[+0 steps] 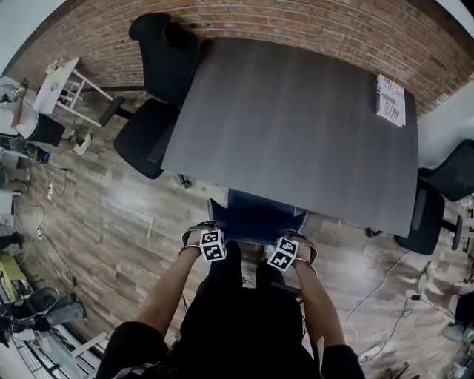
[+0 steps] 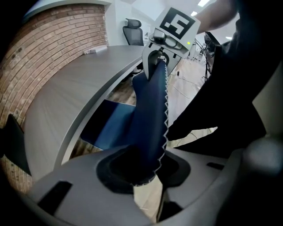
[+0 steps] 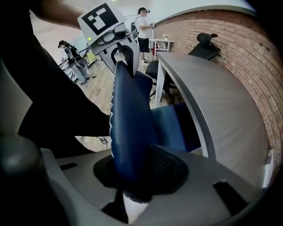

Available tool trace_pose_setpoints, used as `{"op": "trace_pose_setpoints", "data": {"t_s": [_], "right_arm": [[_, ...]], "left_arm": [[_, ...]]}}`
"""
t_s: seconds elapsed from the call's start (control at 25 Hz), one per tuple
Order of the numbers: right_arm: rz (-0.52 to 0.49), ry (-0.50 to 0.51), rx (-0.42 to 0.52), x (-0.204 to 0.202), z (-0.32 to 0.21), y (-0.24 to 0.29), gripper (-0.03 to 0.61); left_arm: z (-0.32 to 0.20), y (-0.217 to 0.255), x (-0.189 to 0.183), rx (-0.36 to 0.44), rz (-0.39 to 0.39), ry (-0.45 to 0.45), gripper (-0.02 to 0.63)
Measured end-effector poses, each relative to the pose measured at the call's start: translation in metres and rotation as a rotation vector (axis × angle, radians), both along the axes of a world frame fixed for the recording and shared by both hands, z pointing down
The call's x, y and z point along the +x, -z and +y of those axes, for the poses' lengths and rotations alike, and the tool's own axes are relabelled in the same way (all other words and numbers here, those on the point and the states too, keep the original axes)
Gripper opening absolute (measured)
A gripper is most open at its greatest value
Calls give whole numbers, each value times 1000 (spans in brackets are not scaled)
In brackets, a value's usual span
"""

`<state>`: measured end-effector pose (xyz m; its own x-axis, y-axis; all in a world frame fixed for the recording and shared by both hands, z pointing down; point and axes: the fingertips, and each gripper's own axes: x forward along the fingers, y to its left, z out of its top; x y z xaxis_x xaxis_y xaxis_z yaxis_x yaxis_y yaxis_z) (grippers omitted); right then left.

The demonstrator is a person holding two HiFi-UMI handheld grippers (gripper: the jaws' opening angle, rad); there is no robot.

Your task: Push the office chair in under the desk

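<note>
- Blue office chair [image 1: 255, 215] stands at the near edge of the grey worktop [image 1: 296, 126], with its seat partly under that edge and its backrest just outside it, right in front of the person
- The worktop stands against a curved brick wall [image 1: 296, 22] on a wooden plank floor [image 1: 111, 215]; a white side table [image 1: 59, 81] is off to the far left
- Counted: one blue chair; two black chairs, one [image 1: 152, 111] at the worktop's left edge and one [image 1: 437, 200] at its right edge; one white-and-pink packet [image 1: 390, 100] on the far right corner; two tools; two people [image 3: 143, 26] standing in the background
- The left tool [image 1: 204, 235] is clenched on the left end of the backrest's top edge and the right tool [image 1: 296, 243] on the right end; the blue padded edge runs between each pair of jaws
</note>
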<state>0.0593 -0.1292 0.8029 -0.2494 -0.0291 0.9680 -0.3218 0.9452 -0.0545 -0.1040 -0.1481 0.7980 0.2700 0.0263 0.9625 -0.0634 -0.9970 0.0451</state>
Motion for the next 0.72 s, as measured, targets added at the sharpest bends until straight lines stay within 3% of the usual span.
{"op": "trace_pose_setpoints", "data": {"t_s": [0.28, 0.72], "right_arm": [[3, -77, 3, -20, -22, 1, 110], [6, -131, -4, -38, -46, 0, 114]], "left_arm": [[-35, -5, -19, 35, 13, -57, 109], [-69, 2, -30, 10, 71, -101, 114]]}}
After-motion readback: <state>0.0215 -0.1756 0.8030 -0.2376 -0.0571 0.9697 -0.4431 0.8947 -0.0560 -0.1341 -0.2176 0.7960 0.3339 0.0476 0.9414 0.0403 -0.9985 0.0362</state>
